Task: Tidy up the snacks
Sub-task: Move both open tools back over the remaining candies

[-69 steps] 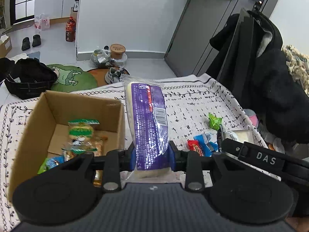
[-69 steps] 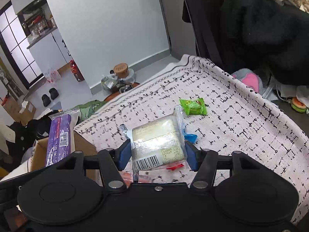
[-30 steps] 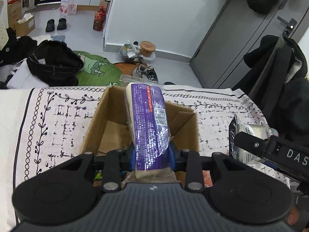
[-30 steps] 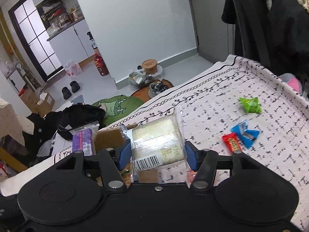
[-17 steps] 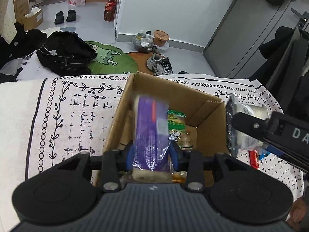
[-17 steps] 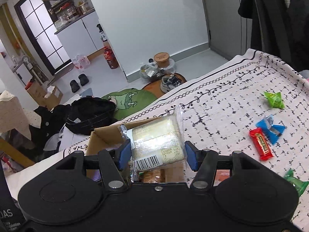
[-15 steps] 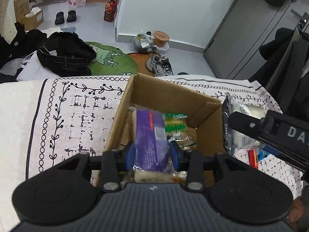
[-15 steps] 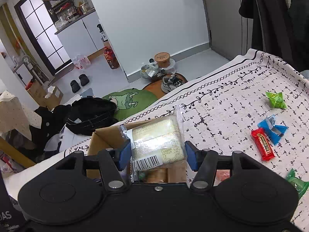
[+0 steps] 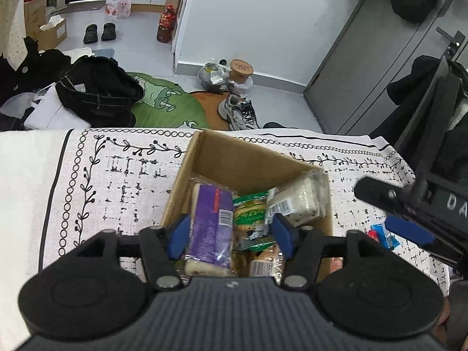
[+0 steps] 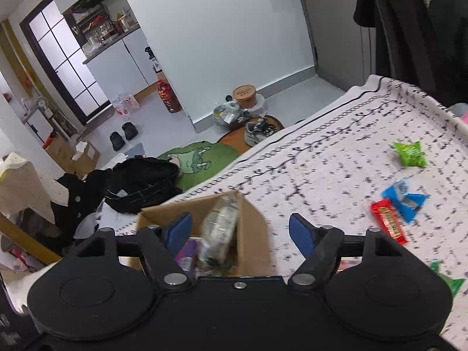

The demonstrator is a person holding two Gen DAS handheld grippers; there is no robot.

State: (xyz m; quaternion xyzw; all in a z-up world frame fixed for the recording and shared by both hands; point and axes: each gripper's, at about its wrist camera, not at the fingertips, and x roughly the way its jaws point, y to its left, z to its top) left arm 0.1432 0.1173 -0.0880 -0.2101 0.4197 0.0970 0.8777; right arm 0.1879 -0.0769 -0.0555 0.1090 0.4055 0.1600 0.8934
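A patterned white cloth point(image 9: 87, 175) covered the table. In the frame's centre stood one open cardboard box point(image 9: 251, 161) holding a purple pack point(image 9: 210, 222), a clear-wrapped cake point(image 9: 295, 201) and a green pack point(image 9: 251, 207). Left gripper point(image 9: 229, 235) and right gripper point(image 10: 241, 232) both had fingers apart, empty.

The right claw point(image 10: 239, 231) is wide open at the bottom middle of the frame, and its blue pads point(image 10: 299, 231) stand far apart. Between them, a clear pack of cake point(image 10: 219, 228) looks blurry and tilts into the open cardboard box point(image 10: 251, 234). A purple pack point(image 10: 185, 256) lies inside the box at the lower left. The box sits on a bench with a black and white cloth point(image 10: 336, 158). On the right side lie a green candy point(image 10: 409, 153), a blue candy point(image 10: 405, 197) and a red candy point(image 10: 387, 223).
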